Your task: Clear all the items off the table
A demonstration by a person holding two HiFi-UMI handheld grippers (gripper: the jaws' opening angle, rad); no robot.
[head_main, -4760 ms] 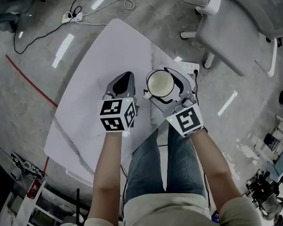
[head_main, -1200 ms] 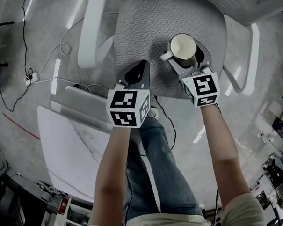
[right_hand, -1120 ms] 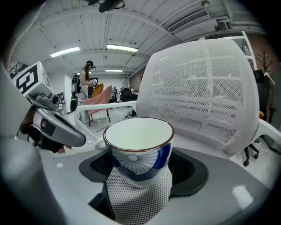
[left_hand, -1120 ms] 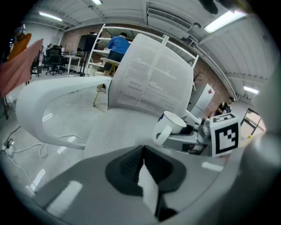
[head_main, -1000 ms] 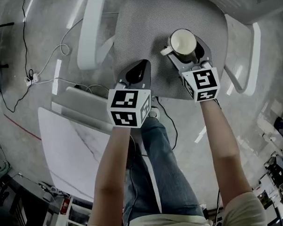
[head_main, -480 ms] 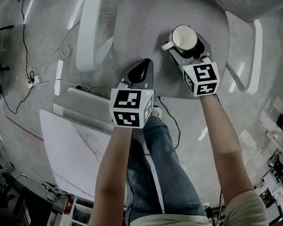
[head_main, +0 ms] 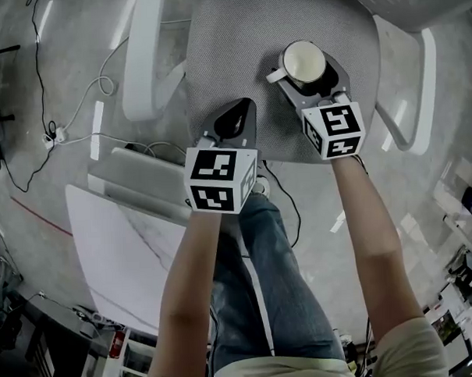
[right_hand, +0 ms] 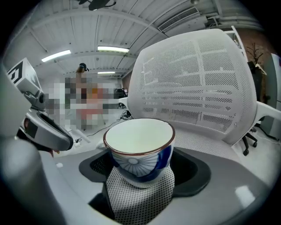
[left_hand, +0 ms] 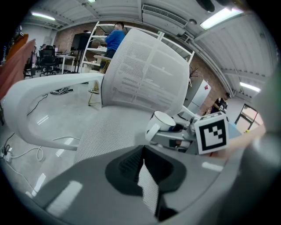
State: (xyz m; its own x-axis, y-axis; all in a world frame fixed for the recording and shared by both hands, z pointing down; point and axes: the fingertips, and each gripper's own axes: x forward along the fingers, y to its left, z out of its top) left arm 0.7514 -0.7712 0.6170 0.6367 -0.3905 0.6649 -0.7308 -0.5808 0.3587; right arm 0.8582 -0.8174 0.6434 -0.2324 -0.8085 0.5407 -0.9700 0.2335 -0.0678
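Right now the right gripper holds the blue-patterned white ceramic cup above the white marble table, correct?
Not the table: the right gripper holds the blue-patterned white ceramic cup above the grey mesh chair seat, as the head view shows.

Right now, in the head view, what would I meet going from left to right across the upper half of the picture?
cables on the floor → white armrest → left hand-held gripper → cup → other white armrest

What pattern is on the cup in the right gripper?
The cup: white with blue radiating motif, brown rim; right gripper view.
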